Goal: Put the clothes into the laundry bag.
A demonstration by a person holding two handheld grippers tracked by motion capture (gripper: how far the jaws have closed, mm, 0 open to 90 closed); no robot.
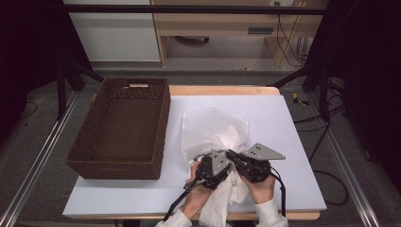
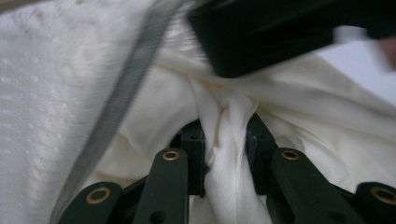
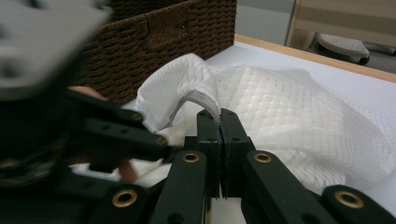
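Fingers of left gripper pinched a bunched fold of white garment; right gripper clamped tight on its grey-edged hem. Garment lay on white table, beside wicker basket.

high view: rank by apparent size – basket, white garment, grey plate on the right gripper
1. Brown wicker basket, clearly largest.
2. White garment, bunched and partly hidden under the grippers.
3. Grey plate on the right gripper, far smallest.

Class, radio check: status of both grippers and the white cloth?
Left gripper pinching a bunched fold of white cloth. Right gripper shut on its grey-edged hem. Basket alongside, clear.
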